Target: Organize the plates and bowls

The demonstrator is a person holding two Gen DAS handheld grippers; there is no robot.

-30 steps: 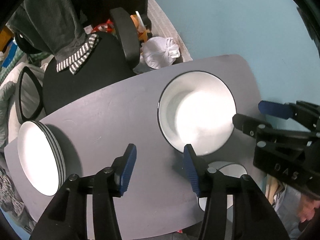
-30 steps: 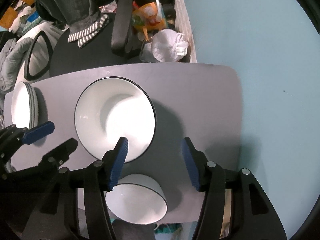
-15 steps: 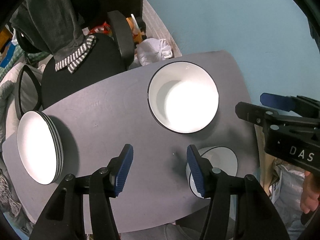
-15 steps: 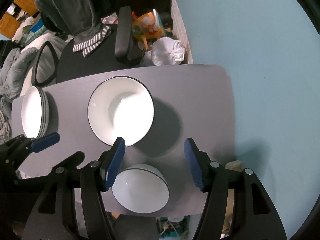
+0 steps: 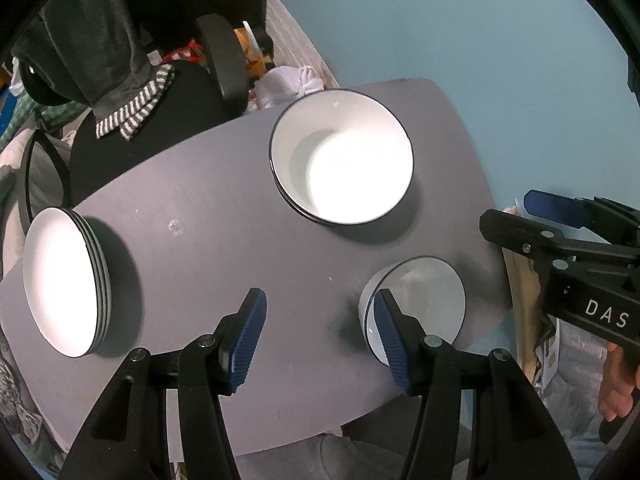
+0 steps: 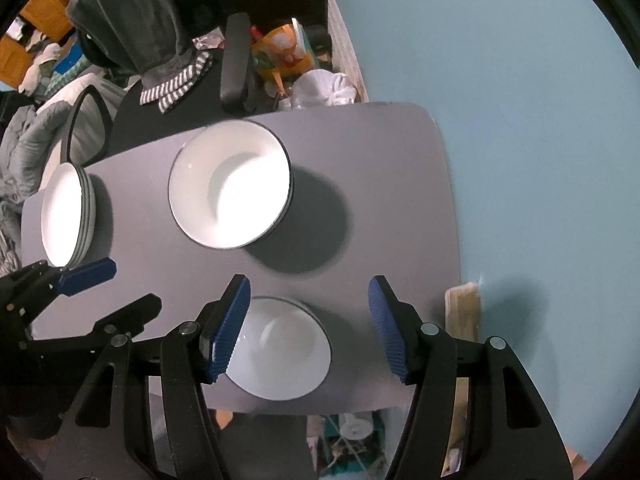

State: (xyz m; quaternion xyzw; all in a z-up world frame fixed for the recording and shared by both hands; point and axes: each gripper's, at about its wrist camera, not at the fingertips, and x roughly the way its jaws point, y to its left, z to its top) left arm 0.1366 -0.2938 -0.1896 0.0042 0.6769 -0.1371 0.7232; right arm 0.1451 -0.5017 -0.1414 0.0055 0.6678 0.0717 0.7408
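Both grippers, left gripper [image 5: 318,334] and right gripper [image 6: 310,322], have pulled back above small bowl [image 6: 280,350]; jaws apart, empty; large bowls [image 6: 230,184] stacked, small one left.

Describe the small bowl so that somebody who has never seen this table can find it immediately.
Start at the grey table beside the blue wall. The small bowl stands alone at the near edge, in front of the large bowls. It is the smallest white dish and the only unstacked one; the plates are piled at the left end.
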